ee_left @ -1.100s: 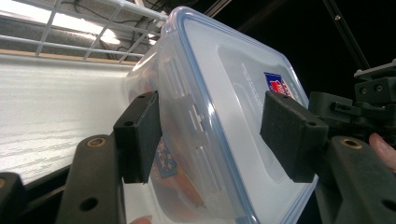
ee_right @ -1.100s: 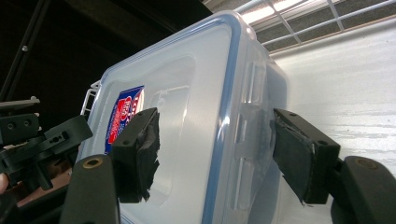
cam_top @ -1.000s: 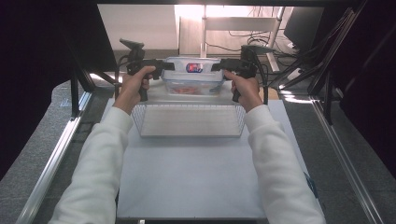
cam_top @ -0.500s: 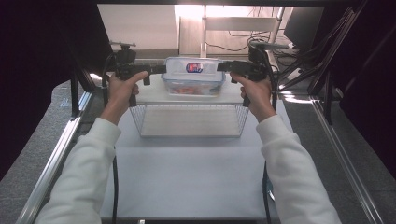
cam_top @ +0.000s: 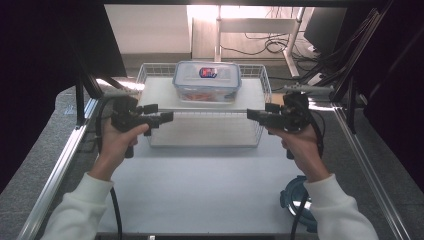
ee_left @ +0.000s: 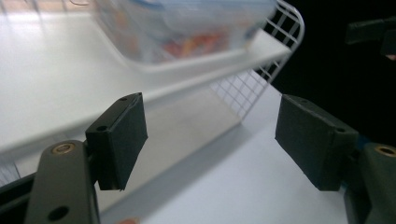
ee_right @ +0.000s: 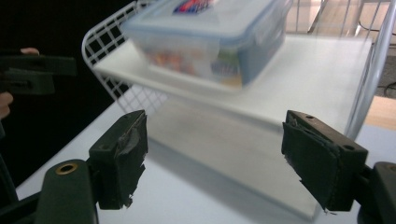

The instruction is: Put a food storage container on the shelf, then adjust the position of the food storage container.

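Up at 12 o'clock on the table, the lidded food container [cam_top: 206,81] sits on the top shelf of the white wire rack [cam_top: 150,72], nothing touching it. Left gripper [cam_top: 161,118] hangs off the rack's 9 o'clock side, right gripper [cam_top: 255,114] off its 3 o'clock side, tips aimed at each other. Both sets of jaws are spread wide with nothing between them. Looks like the placing bit is done and the hands are clear. A blue round lid [cam_top: 296,199] lies at 5 o'clock near the right sleeve, so the next move is probably reaching down for that.
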The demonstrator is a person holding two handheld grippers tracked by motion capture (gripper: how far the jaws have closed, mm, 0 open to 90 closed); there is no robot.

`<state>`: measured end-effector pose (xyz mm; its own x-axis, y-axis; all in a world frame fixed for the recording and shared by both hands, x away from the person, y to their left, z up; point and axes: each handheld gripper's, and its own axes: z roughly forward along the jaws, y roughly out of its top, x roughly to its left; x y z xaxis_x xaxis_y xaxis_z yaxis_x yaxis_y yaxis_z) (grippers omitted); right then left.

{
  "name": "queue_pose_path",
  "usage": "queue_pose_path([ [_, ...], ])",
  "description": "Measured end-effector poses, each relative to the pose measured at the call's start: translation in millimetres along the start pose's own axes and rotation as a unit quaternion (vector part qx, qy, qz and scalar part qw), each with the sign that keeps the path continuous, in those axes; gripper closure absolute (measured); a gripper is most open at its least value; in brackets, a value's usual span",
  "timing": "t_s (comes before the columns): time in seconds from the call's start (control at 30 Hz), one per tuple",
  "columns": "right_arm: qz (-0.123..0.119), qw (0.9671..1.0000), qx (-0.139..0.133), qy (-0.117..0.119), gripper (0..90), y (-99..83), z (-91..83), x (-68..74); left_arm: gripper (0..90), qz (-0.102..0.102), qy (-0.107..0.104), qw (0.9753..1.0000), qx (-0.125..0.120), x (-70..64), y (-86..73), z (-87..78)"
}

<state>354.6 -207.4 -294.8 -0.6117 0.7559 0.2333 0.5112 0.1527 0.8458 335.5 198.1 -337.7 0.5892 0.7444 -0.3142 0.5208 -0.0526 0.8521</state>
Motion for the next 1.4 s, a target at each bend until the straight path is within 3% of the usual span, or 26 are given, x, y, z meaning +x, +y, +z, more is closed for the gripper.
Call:
queue_pose_path([
  [0.03,0.000,1.0000,0.000,0.000,22.7,0.0,0.0,0.0,24.2,0.008,-0.001,1.0000,0.003,-3.7,-6.8,-0.8],
  [0.07,-0.007,0.9999,0.005,0.009,23.2,-15.0,-4.4,-0.5,24.2,0.018,0.002,0.9998,0.010,-10.0,-21.6,-1.5],
  [0.13,-0.007,0.9999,0.006,0.012,23.4,-22.6,-6.6,-0.8,24.2,0.020,0.003,0.9997,0.013,-12.9,-29.7,-1.5],
  [0.2,-0.011,0.9997,0.008,0.022,23.9,-45.8,-12.6,-2.0,24.2,0.036,0.013,0.9990,0.024,-20.7,-53.8,-1.6],
  [0.23,-0.011,0.9997,0.008,0.022,23.9,-45.8,-12.6,-2.0,24.2,0.036,0.013,0.9990,0.024,-20.7,-53.8,-1.6],
  [0.27,-0.012,0.9996,0.007,0.024,23.9,-53.6,-14.7,-2.5,24.2,0.040,0.014,0.9987,0.028,-23.4,-63.6,-1.7],
  [0.3,-0.012,0.9996,0.009,0.024,24.0,-70.5,-18.8,-3.8,24.3,0.041,0.019,0.9985,0.030,-25.5,-71.4,-1.7],
  [0.33,-0.014,0.9996,0.009,0.022,24.0,-76.0,-20.1,-4.6,24.2,0.049,0.025,0.9978,0.038,-28.7,-84.2,-1.1],
  [0.4,-0.015,0.9996,0.011,0.020,24.1,-83.3,-21.9,-5.4,24.1,0.051,0.026,0.9975,0.042,-30.0,-91.0,-0.9],
  [0.47,-0.017,0.9996,0.017,0.014,24.3,-97.7,-24.4,-7.4,23.9,0.044,0.018,0.9975,0.053,-31.0,-103.2,0.5],
  [0.53,-0.027,0.9991,0.034,-0.003,24.5,-116.3,-25.6,-11.4,23.8,0.043,0.022,0.9969,0.061,-32.0,-118.0,2.4],
  [0.63,-0.037,0.9982,0.045,-0.015,24.6,-126.5,-24.9,-14.8,23.7,0.034,0.020,0.9973,0.062,-31.4,-127.4,4.0],
  [0.67,-0.035,0.9978,0.056,-0.013,24.7,-137.1,-22.9,-18.1,23.9,0.032,0.022,0.9969,0.069,-31.1,-132.8,6.4],
  [0.77,-0.031,0.9971,0.068,-0.012,24.8,-145.3,-19.4,-20.3,23.4,0.037,0.034,0.9946,0.091,-28.2,-143.0,14.9],
  [0.9,-0.033,0.9955,0.088,-0.013,24.8,-156.6,-11.6,-23.4,23.6,0.025,0.033,0.9940,0.101,-21.9,-150.0,21.3],
  [1.1,-0.031,0.9951,0.093,-0.012,24.6,-158.3,-6.9,-23.4,23.9,0.021,0.042,0.9939,0.100,-19.2,-155.7,21.3],
  [1.4,-0.032,0.9954,0.089,-0.017,25.4,-155.9,-16.4,-23.3,23.9,0.022,0.053,0.9937,0.096,-19.7,-158.9,20.0],
])
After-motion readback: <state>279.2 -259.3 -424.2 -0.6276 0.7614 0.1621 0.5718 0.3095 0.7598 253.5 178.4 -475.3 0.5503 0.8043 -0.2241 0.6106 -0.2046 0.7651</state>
